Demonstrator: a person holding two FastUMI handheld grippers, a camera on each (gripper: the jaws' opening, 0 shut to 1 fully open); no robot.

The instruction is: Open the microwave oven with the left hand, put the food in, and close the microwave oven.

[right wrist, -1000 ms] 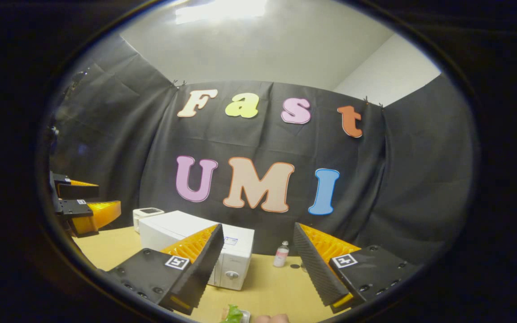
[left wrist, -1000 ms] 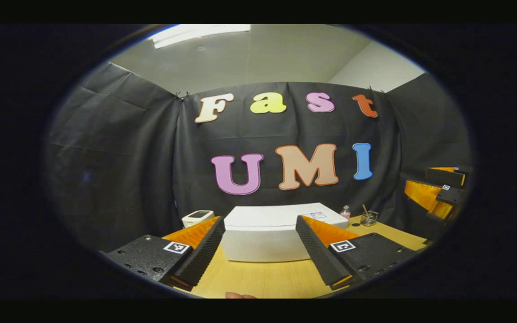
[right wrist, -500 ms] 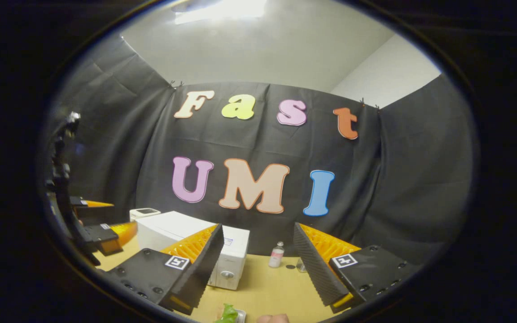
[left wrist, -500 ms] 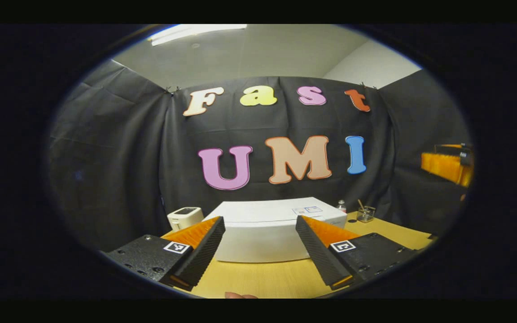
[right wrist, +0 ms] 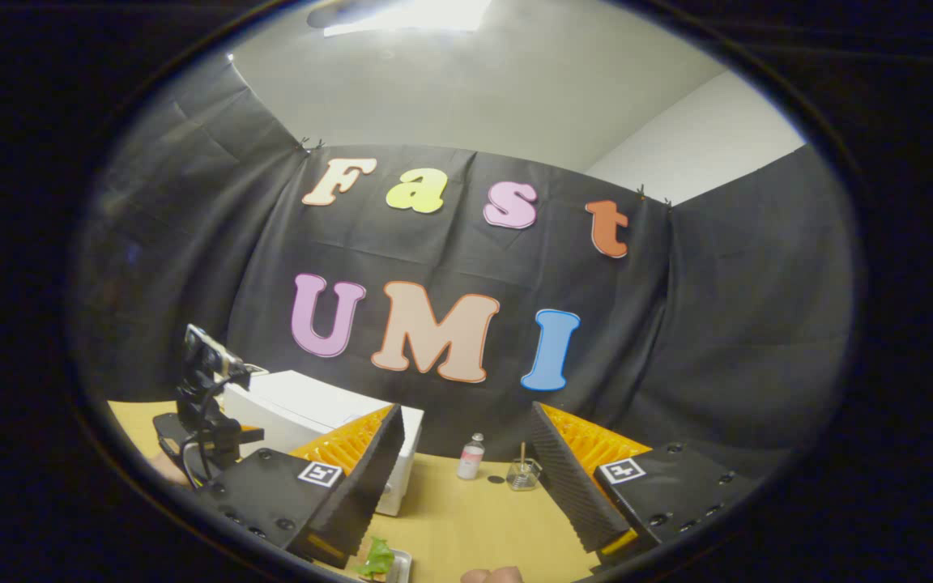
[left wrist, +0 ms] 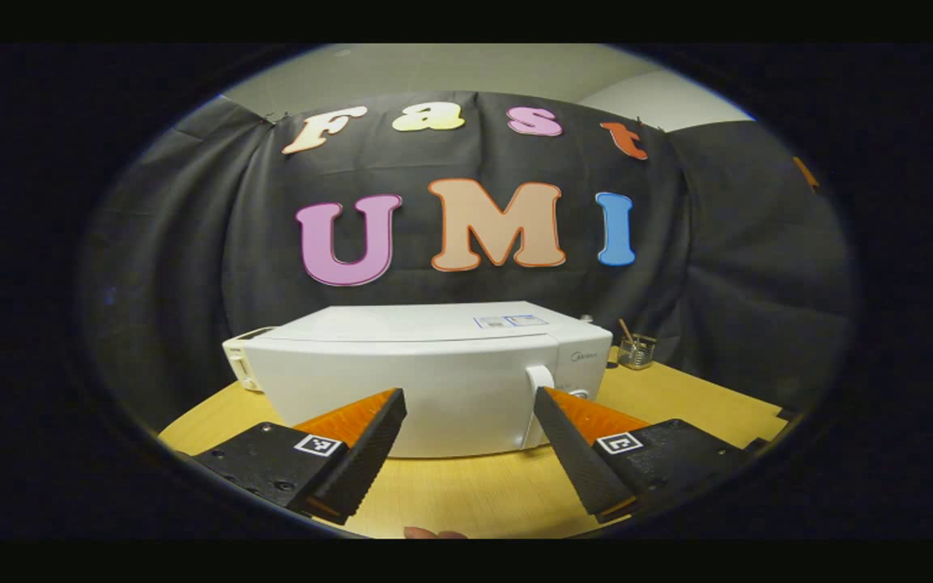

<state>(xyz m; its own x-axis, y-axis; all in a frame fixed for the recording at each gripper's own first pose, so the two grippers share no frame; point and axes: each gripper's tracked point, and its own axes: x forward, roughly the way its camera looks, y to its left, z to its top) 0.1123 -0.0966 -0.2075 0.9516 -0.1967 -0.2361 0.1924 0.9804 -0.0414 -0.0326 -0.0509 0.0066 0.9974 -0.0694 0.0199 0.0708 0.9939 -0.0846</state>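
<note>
Left gripper view: the left gripper [left wrist: 470,421] has its fingers spread wide with nothing between them, hovering just in front of the white microwave oven [left wrist: 426,376]. The oven sits shut on the wooden desk [left wrist: 466,494], and its white door handle [left wrist: 538,405] stands upright just beside the right-hand finger, not touching it as far as can be told. A small white device [left wrist: 238,364] peeks out behind the oven's left end, and a little glass jar with a stick in it [left wrist: 635,350] stands on the desk to the oven's right, near the black cloth wall.

Right gripper view: the right gripper [right wrist: 462,470] is likewise wide open and holds nothing, poised above the desk [right wrist: 466,518]. At the bottom edge, below its left finger, lies the food [right wrist: 379,560], green leaves on a small pale tray. Farther off to the left is the microwave oven [right wrist: 304,409], with the left gripper's rear and camera mount [right wrist: 203,405] in front of it. A small bottle [right wrist: 470,457] and the glass jar [right wrist: 521,474] stand near the wall.
</note>
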